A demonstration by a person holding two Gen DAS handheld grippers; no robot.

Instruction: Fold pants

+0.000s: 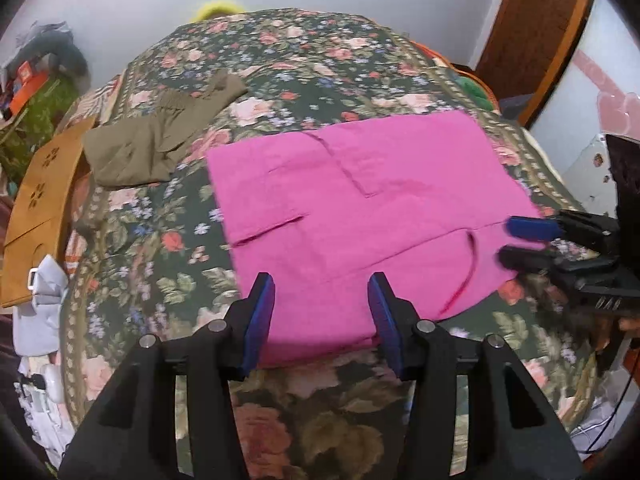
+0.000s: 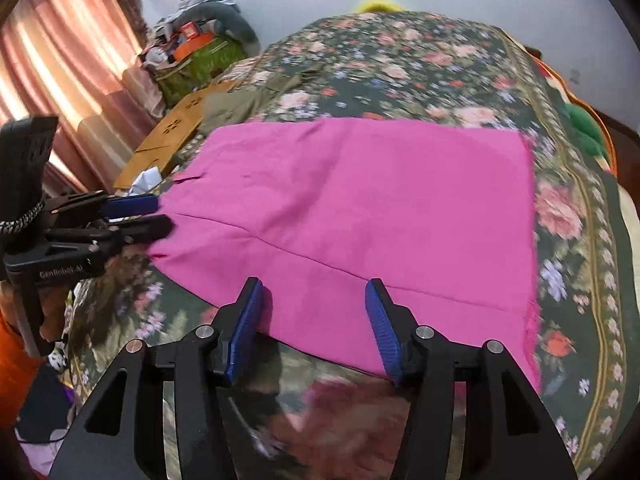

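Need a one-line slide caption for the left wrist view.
Left gripper, jaws open, over the near edge of pink pants on a floral bedspread; right gripper at their side.

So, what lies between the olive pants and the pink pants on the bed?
In the left wrist view, only a strip of the floral bedspread lies between the olive pants and the pink pants; they do not touch.

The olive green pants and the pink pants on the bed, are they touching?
Apart. In the left wrist view, a strip of floral bedspread shows plainly between the olive green pants and the left edge of the pink pants.
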